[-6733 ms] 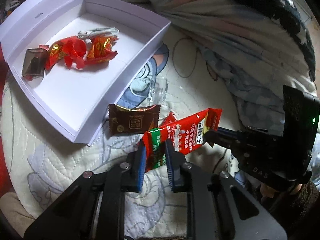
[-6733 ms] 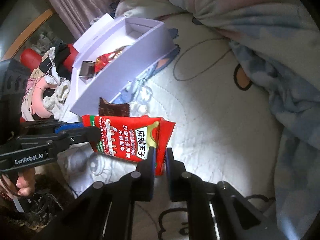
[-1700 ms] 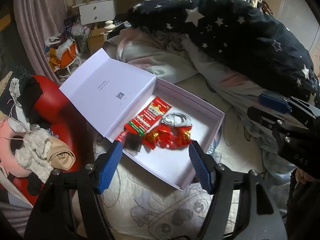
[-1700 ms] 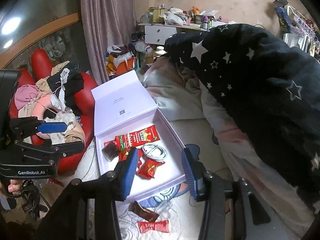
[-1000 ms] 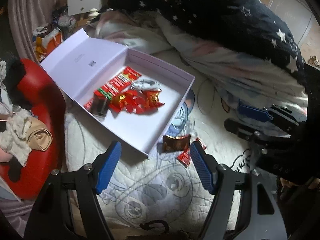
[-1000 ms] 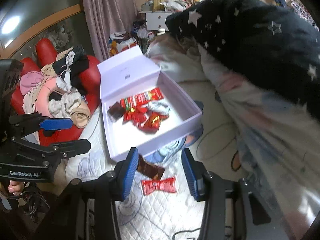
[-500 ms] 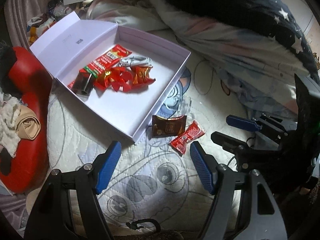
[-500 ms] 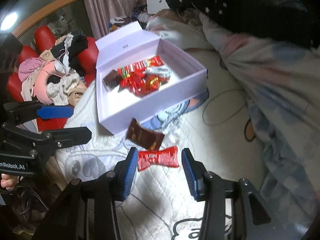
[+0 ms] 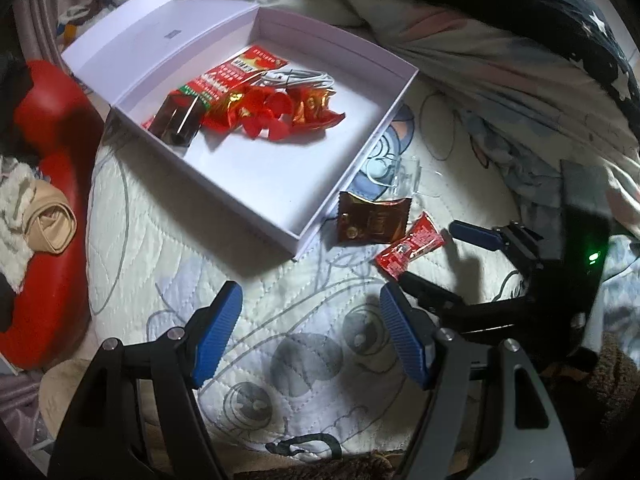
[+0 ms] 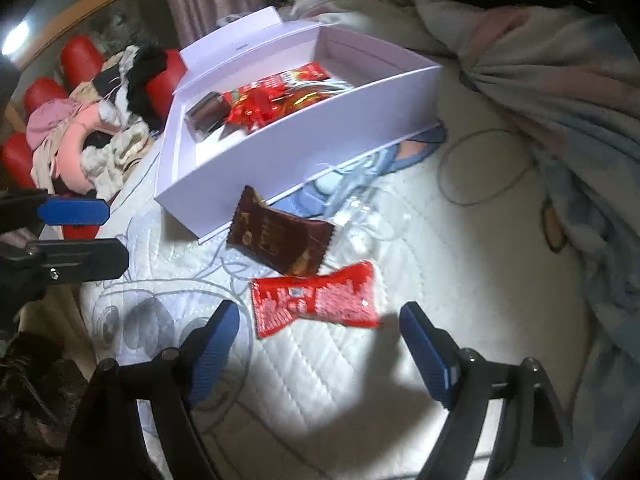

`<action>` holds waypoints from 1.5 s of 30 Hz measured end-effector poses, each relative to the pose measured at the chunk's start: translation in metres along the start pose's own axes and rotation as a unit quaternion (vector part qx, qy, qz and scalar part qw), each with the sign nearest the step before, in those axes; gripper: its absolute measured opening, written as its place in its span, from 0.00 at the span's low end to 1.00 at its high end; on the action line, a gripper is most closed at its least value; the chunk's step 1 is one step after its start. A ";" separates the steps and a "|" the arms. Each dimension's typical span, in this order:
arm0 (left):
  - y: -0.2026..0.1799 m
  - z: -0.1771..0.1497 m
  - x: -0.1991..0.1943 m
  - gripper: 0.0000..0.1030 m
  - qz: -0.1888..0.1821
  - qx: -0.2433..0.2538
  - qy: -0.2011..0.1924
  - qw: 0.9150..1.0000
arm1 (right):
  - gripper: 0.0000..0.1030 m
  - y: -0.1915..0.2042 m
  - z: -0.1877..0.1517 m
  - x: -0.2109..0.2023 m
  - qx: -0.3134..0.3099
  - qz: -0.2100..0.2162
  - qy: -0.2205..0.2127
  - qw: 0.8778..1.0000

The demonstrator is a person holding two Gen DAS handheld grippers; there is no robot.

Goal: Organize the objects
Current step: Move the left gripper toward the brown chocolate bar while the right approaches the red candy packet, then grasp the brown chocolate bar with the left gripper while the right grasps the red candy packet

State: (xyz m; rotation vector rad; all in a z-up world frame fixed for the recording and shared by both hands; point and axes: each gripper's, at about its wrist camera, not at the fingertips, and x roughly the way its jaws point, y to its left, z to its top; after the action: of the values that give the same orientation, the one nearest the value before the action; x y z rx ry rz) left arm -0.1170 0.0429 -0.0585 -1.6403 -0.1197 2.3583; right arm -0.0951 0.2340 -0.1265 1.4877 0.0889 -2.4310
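Note:
An open white box (image 9: 352, 168) (image 10: 280, 160) lies on the quilted bed, holding red snack packets (image 9: 272, 108), a white cable (image 9: 300, 77) and a dark case (image 9: 176, 120). Outside its near corner lie a brown packet (image 9: 372, 222) (image 10: 280, 236) and a small red packet (image 9: 408, 247) (image 10: 316, 300). My right gripper (image 10: 320, 320) hovers just above the small red packet, its jaws opening wide with nothing pressed between them. My left gripper (image 9: 312, 304) stands open over bare quilt, in front of the box. The right gripper (image 9: 440, 256) also shows at the right of the left wrist view.
A clear glass item (image 10: 372, 216) lies beside the brown packet. A crumpled duvet (image 9: 500, 60) rises behind and to the right. A red seat with piled clothes (image 10: 80, 140) borders the bed's left edge. The left gripper's fingers (image 10: 72, 212) reach in from the left.
Both grippers have sunk toward the bed, so the box and the loose packets look larger. The right gripper's jaws stand wider apart than before.

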 end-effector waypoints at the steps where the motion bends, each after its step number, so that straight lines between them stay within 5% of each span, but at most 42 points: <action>1: 0.001 0.000 0.000 0.68 0.001 -0.006 0.000 1.000 | 0.81 0.002 0.002 0.005 -0.009 -0.010 0.003 1.000; 14: -0.003 0.009 0.009 0.68 -0.024 -0.013 0.007 1.000 | 0.84 0.014 0.002 0.022 -0.038 -0.053 0.010 0.998; 20: -0.010 0.011 0.017 0.68 -0.027 0.002 0.011 1.000 | 0.65 0.013 0.002 0.020 -0.016 -0.051 0.000 0.999; 34: -0.053 0.028 0.062 0.68 -0.044 0.045 0.024 0.998 | 0.63 -0.034 -0.015 -0.013 0.046 -0.052 -0.002 0.998; 45: -0.058 0.035 0.099 0.68 -0.031 0.009 0.035 0.999 | 0.63 -0.055 -0.014 -0.024 0.065 -0.040 -0.023 0.997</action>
State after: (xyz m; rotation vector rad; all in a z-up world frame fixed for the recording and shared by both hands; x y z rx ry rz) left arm -0.1721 0.1272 -0.1235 -1.6844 -0.1327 2.2471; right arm -0.0880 0.2950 -0.1171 1.5085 -0.0210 -2.5780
